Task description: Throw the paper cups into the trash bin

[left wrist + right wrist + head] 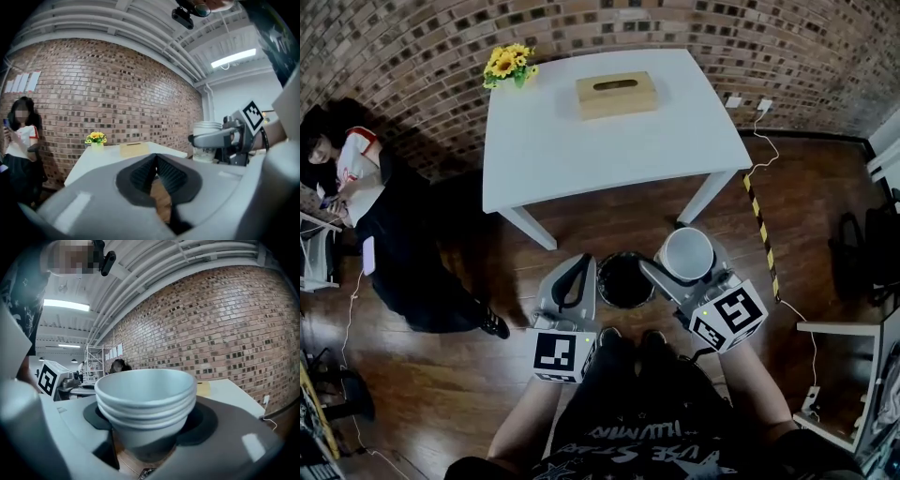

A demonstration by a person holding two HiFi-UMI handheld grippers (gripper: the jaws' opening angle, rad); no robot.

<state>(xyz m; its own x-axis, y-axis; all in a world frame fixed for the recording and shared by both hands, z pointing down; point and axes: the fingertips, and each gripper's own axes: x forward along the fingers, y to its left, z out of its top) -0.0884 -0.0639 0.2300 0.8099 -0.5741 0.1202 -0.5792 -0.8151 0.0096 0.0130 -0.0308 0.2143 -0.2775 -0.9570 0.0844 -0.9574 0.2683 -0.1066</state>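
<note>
Right gripper (151, 430): its jaws are standing wide and pressing on both sides of a nested stack of white paper cups (146, 397), mouth facing up and several rims showing one above the other.
Left gripper (155, 161): it is carrying nothing; its ribbed pads are meeting at the tips, with only bare floor showing below them.
Where the cups are: in the head view the paper cups (687, 253) are hanging in the right gripper (684, 264) just to the right of the black trash bin (624, 280), which is standing on the wooden floor in front of the white table (609, 141). They look beside the rim, not over the opening.
Left side: the left gripper (578, 265) is hovering just left of the bin, near its rim.
Stage, as I'm reading it: the carry is nearly done, and the drop is not yet made.
Risk one: letting go here would probably be sending the stack onto the floor or glancing it off the rim, because it is sitting off-centre from the opening.
Risk two: the cups are only nested, so a tilt could be sliding the inner ones loose.
Risk three: thin paper walls could be buckling under the squeeze.
Risk four: either gripper could be nudging the light bin aside.
</note>
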